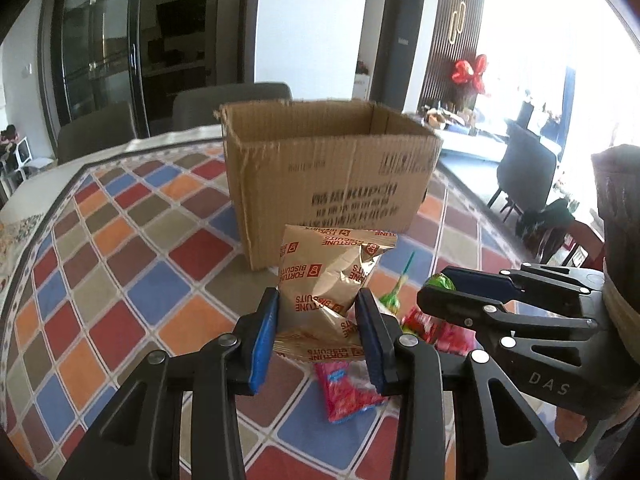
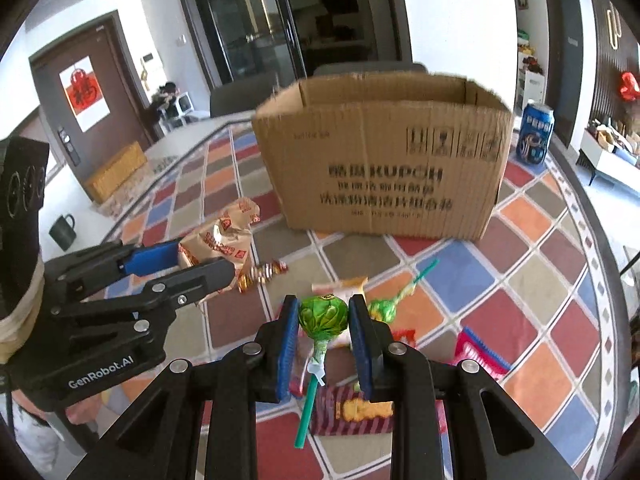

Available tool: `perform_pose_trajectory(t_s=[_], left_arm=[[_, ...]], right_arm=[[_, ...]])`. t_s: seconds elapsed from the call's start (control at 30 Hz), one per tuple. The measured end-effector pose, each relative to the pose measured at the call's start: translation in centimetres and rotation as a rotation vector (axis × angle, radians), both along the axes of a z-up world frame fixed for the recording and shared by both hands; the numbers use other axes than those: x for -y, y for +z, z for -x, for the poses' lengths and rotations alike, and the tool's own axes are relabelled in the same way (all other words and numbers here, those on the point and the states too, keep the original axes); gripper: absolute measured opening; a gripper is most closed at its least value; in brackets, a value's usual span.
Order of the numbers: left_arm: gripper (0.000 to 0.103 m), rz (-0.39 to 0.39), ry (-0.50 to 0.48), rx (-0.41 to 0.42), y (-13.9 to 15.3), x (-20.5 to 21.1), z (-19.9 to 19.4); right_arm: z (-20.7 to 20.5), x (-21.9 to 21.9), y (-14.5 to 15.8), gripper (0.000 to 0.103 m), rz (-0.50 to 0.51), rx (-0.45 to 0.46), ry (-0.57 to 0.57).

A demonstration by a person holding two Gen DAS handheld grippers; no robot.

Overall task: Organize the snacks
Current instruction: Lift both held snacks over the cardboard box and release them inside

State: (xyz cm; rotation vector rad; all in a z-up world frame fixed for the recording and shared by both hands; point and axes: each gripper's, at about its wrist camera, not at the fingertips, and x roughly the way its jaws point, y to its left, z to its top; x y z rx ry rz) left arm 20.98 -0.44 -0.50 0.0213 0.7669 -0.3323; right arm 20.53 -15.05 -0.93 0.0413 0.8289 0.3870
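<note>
My left gripper (image 1: 316, 308) is shut on a tan Fortune Biscuits packet (image 1: 324, 276), held above the table in front of an open cardboard box (image 1: 332, 184). My right gripper (image 2: 324, 312) is shut on the head of a green lollipop (image 2: 323, 314), its green stick hanging down. The box (image 2: 384, 176) stands just beyond. In the right wrist view the left gripper (image 2: 200, 264) with the packet (image 2: 218, 240) is at the left. In the left wrist view the right gripper (image 1: 436, 288) is at the right.
On the checked tablecloth (image 1: 132, 264) lie a second green lollipop (image 2: 384, 308), a wrapped candy (image 2: 262, 272), pink and red snack packets (image 1: 344, 390) and a striped packet (image 2: 352, 412). A Pepsi can (image 2: 534, 134) stands right of the box. Chairs (image 1: 232, 100) stand behind the table.
</note>
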Motion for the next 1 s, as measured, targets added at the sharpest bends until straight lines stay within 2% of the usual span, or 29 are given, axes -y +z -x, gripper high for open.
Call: perform_pose_trajectory(t_s=[0.7, 1.0], left_arm=[[0.038, 0.016, 0.016, 0.124, 6.5, 1.0, -3.6], [0.038, 0.017, 0.015, 0.132, 7.7, 1.5, -5.6]], right_arm=[[-2.8, 1.6, 7.6, 0.027, -0.034, 0.187, -0.048], [-4.6, 2.3, 8.8, 0.027, -0.048, 0.197, -0.066]])
